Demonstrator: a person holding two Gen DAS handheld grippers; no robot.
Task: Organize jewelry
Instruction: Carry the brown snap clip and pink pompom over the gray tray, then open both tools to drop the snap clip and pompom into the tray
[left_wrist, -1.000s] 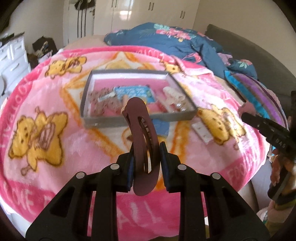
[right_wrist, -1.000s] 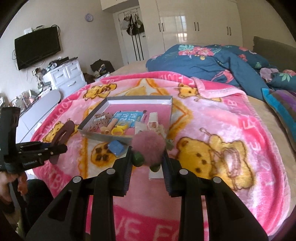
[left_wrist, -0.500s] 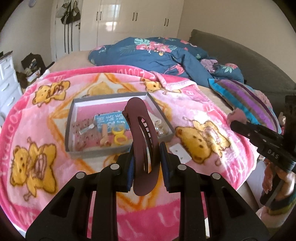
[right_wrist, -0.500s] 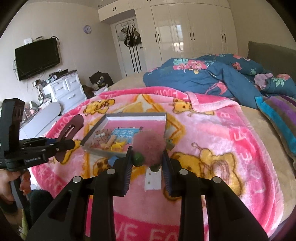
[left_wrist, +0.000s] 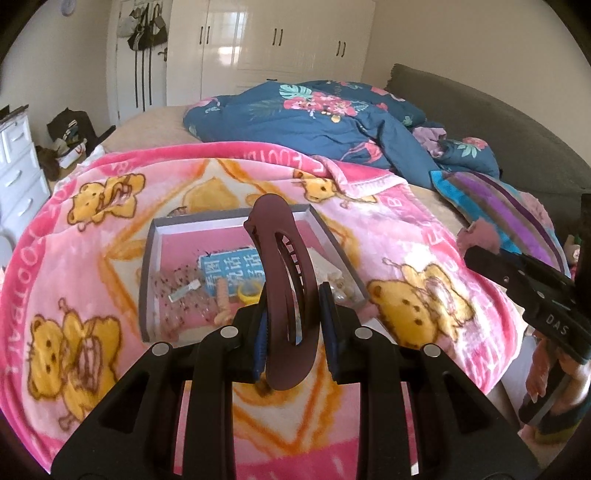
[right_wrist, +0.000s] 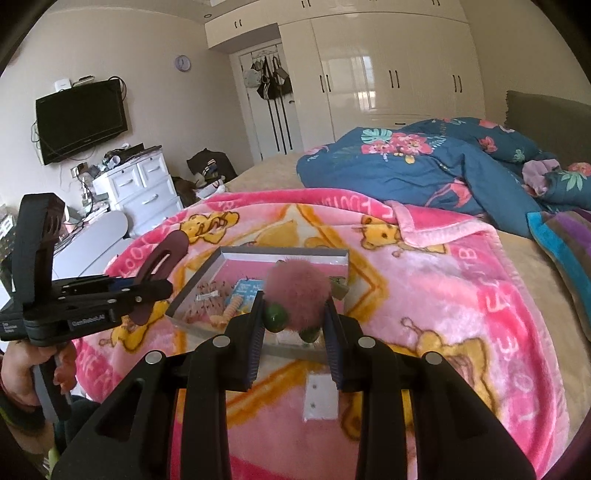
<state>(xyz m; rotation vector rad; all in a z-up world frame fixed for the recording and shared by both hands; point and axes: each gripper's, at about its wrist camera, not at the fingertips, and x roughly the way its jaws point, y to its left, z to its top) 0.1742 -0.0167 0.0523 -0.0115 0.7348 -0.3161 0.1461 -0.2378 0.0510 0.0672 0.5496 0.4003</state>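
My left gripper (left_wrist: 295, 328) is shut on a dark maroon hair claw clip (left_wrist: 286, 288), which stands upright between the pads above the pink blanket. The same clip (right_wrist: 162, 258) and left gripper (right_wrist: 147, 290) show at the left of the right wrist view. My right gripper (right_wrist: 293, 325) is shut on a fluffy pink pompom piece (right_wrist: 297, 295) with green beads (right_wrist: 274, 314). Beyond both lies a grey shallow tray (left_wrist: 147, 266), also seen as the tray (right_wrist: 199, 280), holding a blue card (left_wrist: 231, 271), a yellow ring (left_wrist: 249, 293) and other small accessories.
The tray rests on a pink bear-print blanket (left_wrist: 424, 295) over a bed. A small white card (right_wrist: 320, 398) lies on the blanket near my right gripper. A blue floral duvet (left_wrist: 332, 118) is heaped behind; a striped cushion (left_wrist: 509, 221) sits right. White drawers (right_wrist: 144, 192) stand left.
Both grippers have risen and drawn back from the tray, each still holding its piece. The tray now looks smaller and farther away in both views.
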